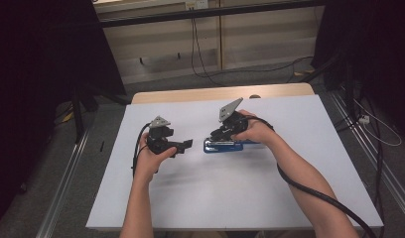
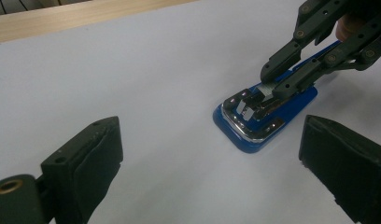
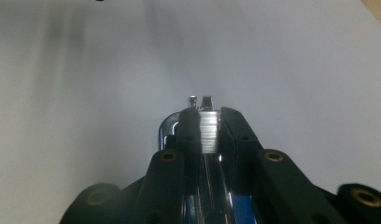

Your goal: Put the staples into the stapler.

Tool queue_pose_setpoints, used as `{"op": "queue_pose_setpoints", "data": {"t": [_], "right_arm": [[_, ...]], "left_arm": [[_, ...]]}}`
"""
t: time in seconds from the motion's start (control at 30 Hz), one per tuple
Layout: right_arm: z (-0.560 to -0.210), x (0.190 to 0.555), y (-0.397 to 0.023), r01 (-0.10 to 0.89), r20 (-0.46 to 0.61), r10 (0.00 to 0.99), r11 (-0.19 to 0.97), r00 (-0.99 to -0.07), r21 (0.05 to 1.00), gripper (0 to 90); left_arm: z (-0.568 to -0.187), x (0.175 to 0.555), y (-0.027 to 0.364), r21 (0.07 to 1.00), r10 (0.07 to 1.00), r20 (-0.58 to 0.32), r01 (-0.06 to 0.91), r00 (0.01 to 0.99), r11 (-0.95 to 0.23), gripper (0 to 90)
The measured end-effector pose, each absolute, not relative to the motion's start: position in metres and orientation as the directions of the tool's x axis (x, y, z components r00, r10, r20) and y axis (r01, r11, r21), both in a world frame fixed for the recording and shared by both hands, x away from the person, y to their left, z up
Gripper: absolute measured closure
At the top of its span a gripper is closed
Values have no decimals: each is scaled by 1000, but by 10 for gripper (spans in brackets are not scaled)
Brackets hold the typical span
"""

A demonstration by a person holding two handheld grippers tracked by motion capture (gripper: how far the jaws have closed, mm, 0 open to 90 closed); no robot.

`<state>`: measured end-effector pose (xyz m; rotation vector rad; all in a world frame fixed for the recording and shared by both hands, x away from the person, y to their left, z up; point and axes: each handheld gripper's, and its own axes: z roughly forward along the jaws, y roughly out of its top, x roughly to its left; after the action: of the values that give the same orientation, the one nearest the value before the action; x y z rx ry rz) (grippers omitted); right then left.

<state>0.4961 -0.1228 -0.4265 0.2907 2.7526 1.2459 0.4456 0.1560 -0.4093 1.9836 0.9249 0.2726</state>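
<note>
The right gripper (image 3: 208, 133) has its jaws nearly together, pinching a strip of staples (image 3: 208, 131) in the blue stapler (image 2: 265, 114); the stapler's rear is hidden beneath them. The stapler lies mid-table (image 1: 300, 148). At its 9 o'clock, the left gripper (image 1: 183, 145) hovers, jaws wide apart and holding nothing.

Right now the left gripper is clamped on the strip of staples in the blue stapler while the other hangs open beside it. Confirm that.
Wrong gripper. The right gripper is shut on the strip of staples in the blue stapler; the left gripper hangs open beside it. The left gripper view shows both.
</note>
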Motion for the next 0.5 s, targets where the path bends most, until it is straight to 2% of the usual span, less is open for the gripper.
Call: {"op": "queue_pose_setpoints", "data": {"t": [0.5], "right_arm": [[-428,497,-121,110,-30,198,655,-980,748,789]], "left_arm": [[-410,446,156,805,698,-163,504,697,-315,63]]}}
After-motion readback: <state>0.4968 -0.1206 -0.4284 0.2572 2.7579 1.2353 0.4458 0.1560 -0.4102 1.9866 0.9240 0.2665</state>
